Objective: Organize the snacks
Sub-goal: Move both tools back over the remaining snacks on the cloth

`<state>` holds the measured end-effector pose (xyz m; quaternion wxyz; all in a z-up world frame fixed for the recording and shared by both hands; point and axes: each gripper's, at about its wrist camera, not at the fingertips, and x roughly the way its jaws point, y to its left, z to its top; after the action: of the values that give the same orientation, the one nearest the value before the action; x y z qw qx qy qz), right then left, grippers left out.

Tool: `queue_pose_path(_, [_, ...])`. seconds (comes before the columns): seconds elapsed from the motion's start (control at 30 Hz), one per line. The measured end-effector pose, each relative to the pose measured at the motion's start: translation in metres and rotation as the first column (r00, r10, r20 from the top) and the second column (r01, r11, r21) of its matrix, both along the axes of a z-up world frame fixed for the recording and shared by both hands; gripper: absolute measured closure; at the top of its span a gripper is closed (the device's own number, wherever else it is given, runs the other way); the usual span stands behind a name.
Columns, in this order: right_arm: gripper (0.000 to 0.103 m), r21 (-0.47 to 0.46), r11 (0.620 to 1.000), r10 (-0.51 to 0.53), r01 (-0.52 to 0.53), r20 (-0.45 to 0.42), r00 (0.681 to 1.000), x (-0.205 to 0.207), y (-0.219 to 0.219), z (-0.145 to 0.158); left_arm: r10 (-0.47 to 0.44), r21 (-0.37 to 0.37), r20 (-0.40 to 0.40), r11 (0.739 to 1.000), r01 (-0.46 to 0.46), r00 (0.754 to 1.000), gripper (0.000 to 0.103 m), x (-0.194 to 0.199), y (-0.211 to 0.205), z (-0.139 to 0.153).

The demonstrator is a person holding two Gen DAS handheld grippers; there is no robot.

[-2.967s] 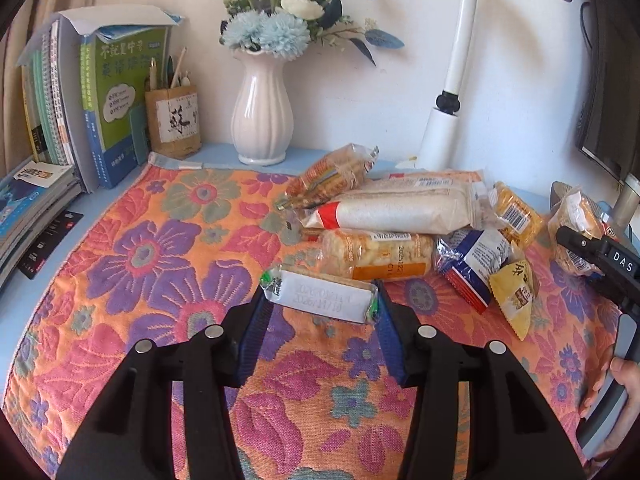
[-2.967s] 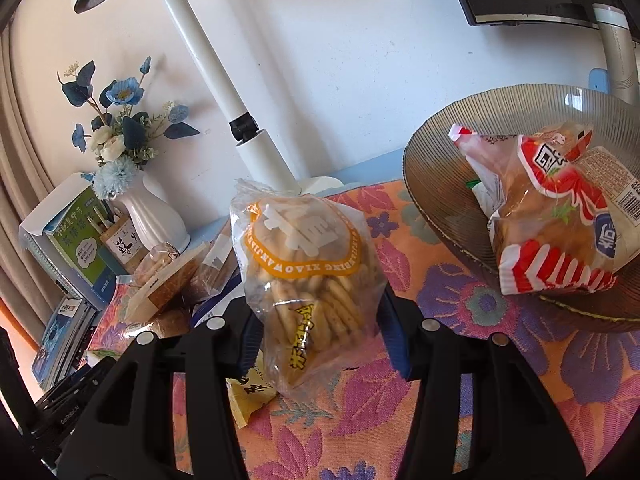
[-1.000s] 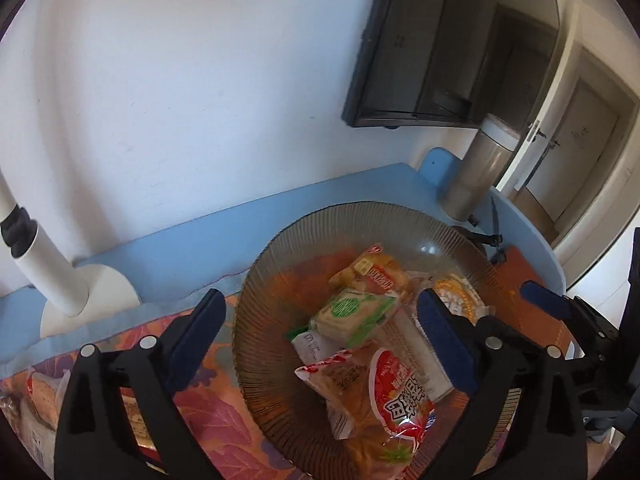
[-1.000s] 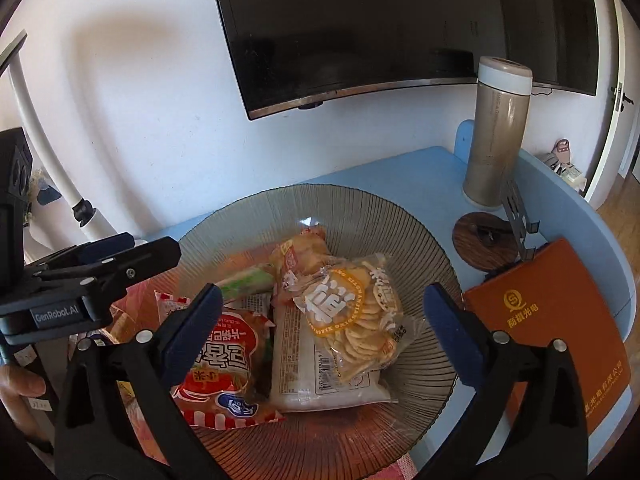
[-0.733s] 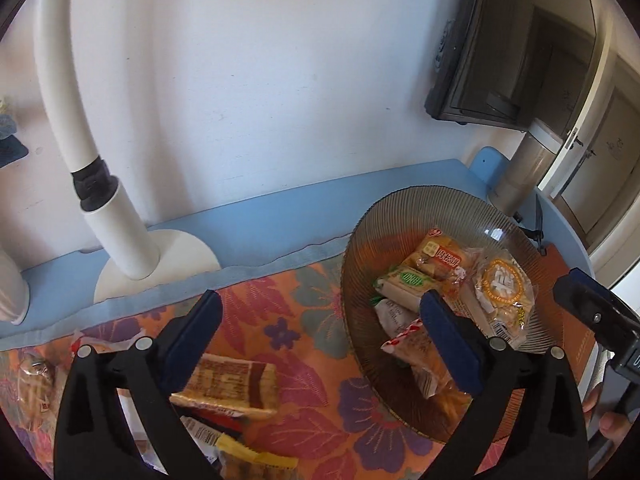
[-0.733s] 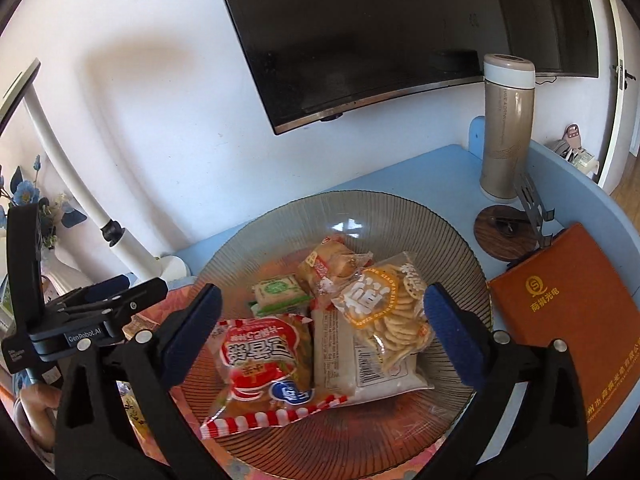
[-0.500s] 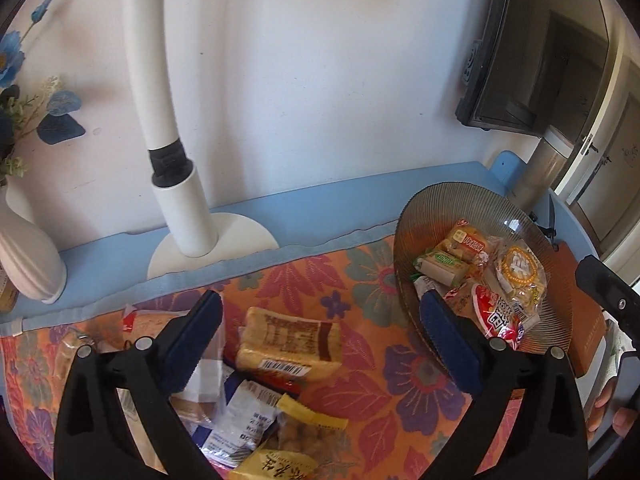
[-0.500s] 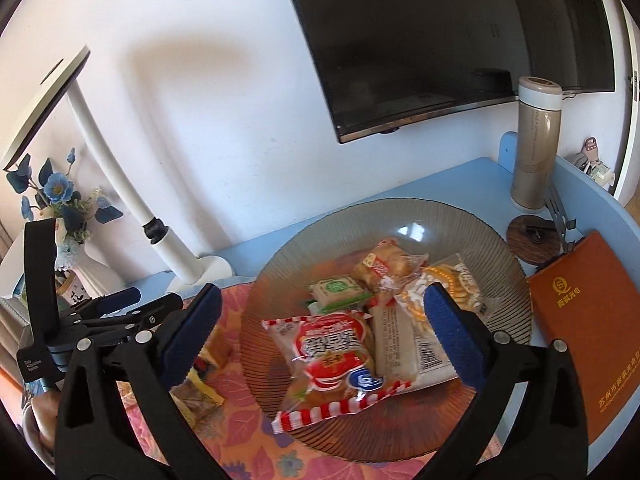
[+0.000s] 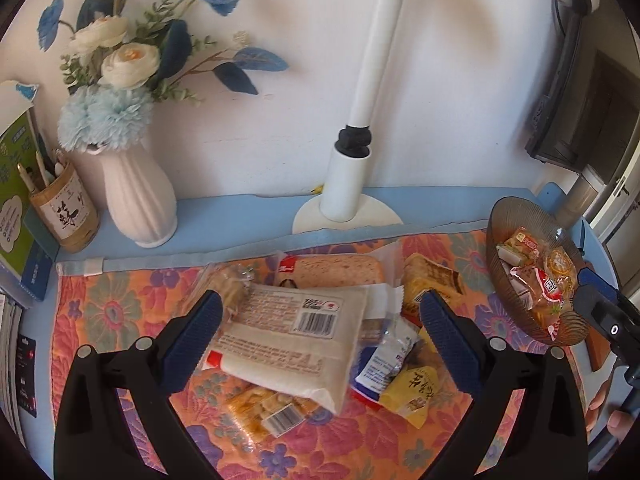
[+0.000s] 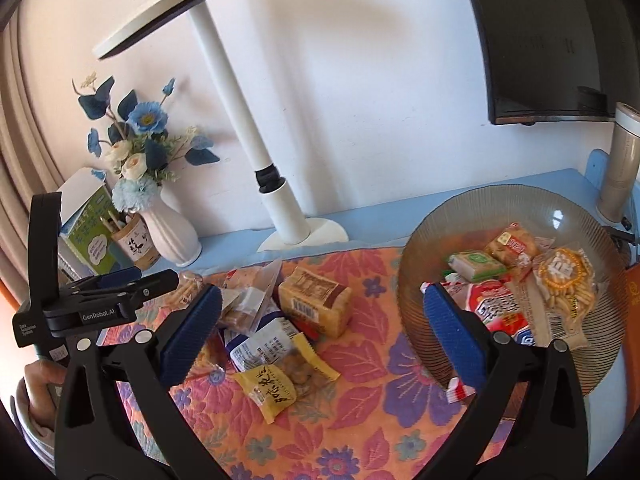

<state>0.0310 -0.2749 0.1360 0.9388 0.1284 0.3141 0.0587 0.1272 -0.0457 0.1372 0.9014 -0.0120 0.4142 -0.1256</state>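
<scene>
Several snack packs lie in a pile on the floral cloth (image 9: 120, 312). A large white pack (image 9: 292, 336) sits between the fingers of my open, empty left gripper (image 9: 320, 332). A yellow pack (image 10: 276, 384) and a brown cake pack (image 10: 316, 306) lie below my open, empty right gripper (image 10: 322, 332). The ribbed glass bowl (image 10: 452, 232) at the right holds several packs, among them a red-and-white bag (image 10: 496, 312) and a round-cracker bag (image 10: 568, 284). The bowl also shows at the right edge of the left wrist view (image 9: 500, 216).
A white vase (image 9: 136, 204) with blue flowers, a pencil cup (image 9: 66, 212) and books stand at the back left. A white lamp base (image 9: 346, 200) stands at the back centre. A tumbler (image 10: 622, 168) and a dark monitor (image 10: 552, 40) are at the right.
Both grippers have let go of their packs into the bowl and swung back left, away from it. The left one now hovers over the snack pile; both are wide open.
</scene>
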Motion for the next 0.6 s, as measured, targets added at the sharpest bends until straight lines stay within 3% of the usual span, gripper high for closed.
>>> queue_pose_path(0.33, [0.003, -0.072, 0.986, 0.147, -0.151, -0.056, 0.988, 0.005, 0.052, -0.042, 0.102, -0.099, -0.105, 0.989, -0.112, 0.989, 0.005, -0.025, 0.064, -0.052])
queue_pose_path(0.6, [0.003, -0.202, 0.934, 0.267, -0.295, -0.157, 0.951, 0.006, 0.081, -0.093, 0.090, -0.152, -0.178, 0.981, -0.118, 0.980, 0.005, -0.046, 0.067, -0.103])
